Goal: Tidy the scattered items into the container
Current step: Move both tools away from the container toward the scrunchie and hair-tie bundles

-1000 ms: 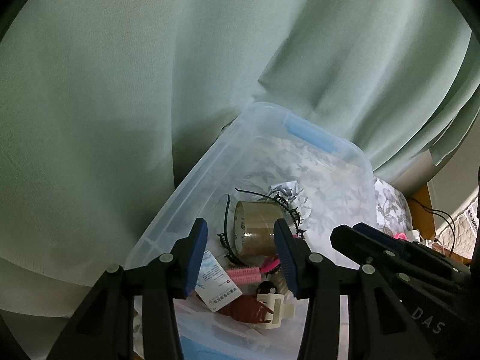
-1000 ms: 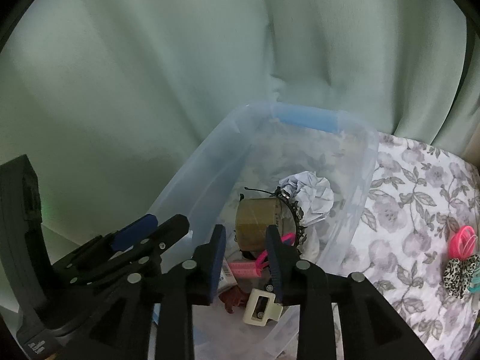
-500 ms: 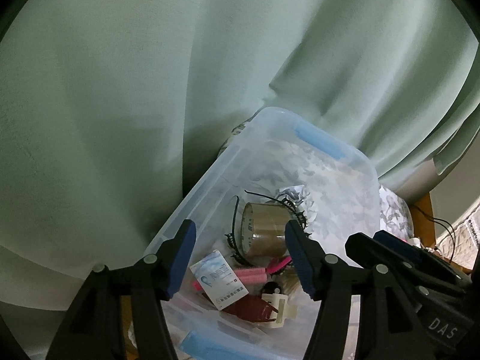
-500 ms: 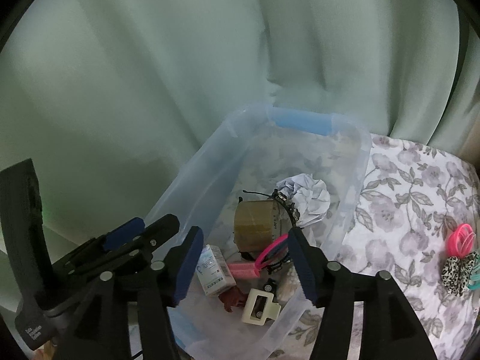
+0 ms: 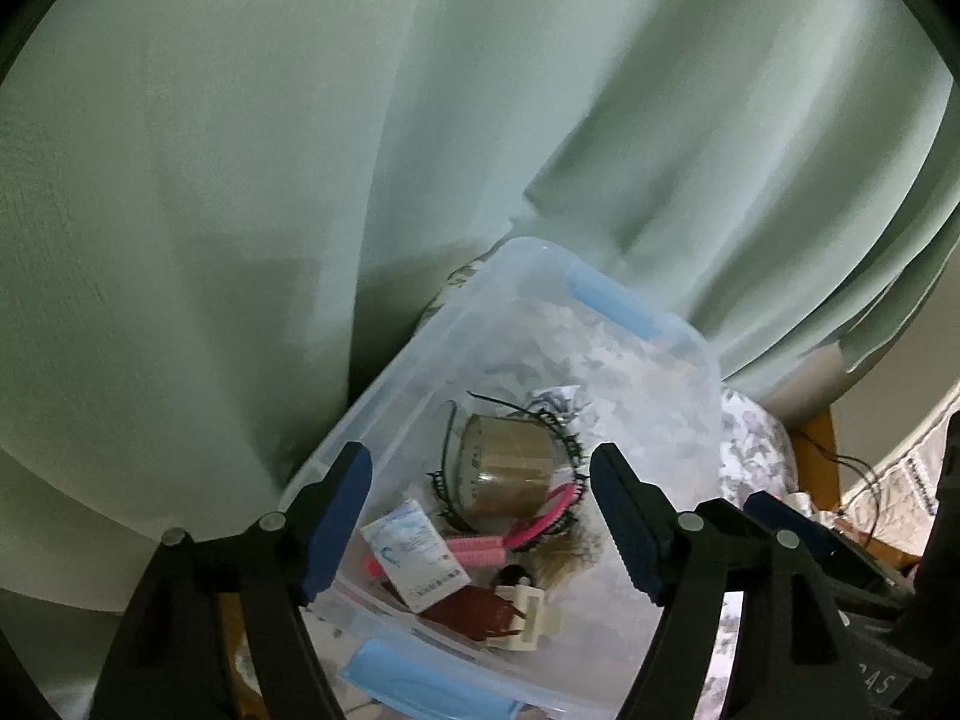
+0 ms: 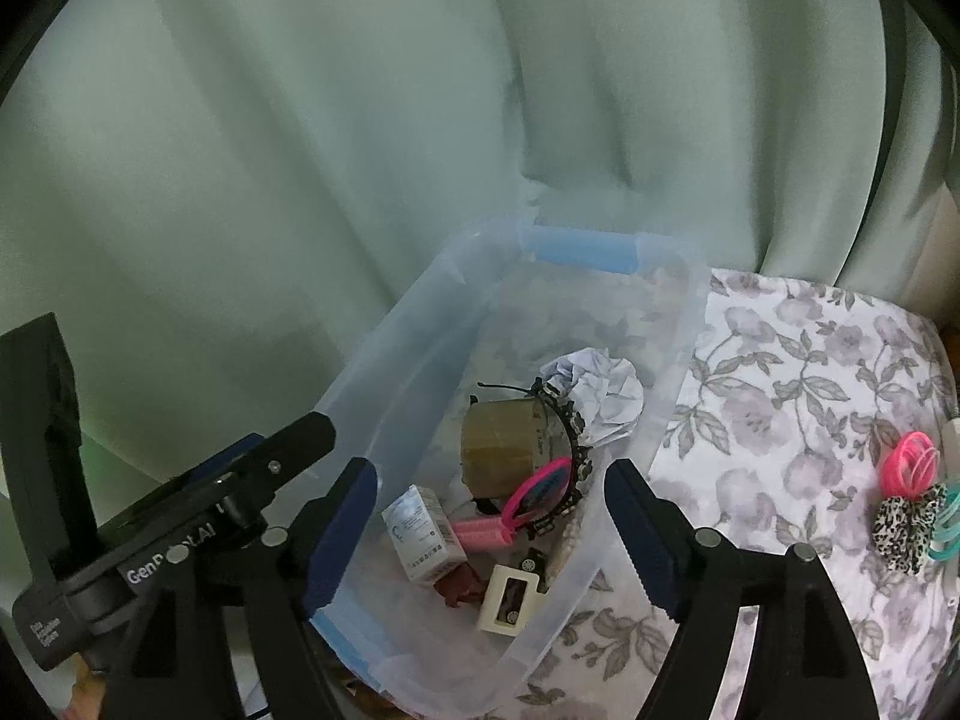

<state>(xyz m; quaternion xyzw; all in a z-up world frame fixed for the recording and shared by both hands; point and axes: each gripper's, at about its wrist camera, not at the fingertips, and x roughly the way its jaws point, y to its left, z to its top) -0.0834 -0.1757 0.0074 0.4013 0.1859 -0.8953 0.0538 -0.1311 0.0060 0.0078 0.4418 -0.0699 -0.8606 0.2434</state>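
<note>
- two grippers hang side by side over the clear container (image 6: 414, 324); your left gripper (image 5: 480, 516) and your right gripper (image 6: 492, 534) both point down into it, jaws spreading apart with nothing pinched between the pads.
- the small white box (image 6: 423, 531) lies on the container floor, below and between the right gripper's pads, closer to the left pad and not touching it.
- just right of the box sits a pink roller (image 6: 483, 534), then a pink comb (image 6: 537, 486) leaning on the brown tape roll (image 6: 501, 441).
- a cream hair clip (image 6: 510, 597) and a dark red clip (image 5: 474, 609) lie at the near end.
- crumpled paper (image 6: 600, 387) sits beyond the tape roll.
- well to the right, outside the container on the floral cloth (image 6: 780, 372), pink hair ties (image 6: 909, 462) and a leopard scrunchie (image 6: 906, 525) lie touching.
</note>
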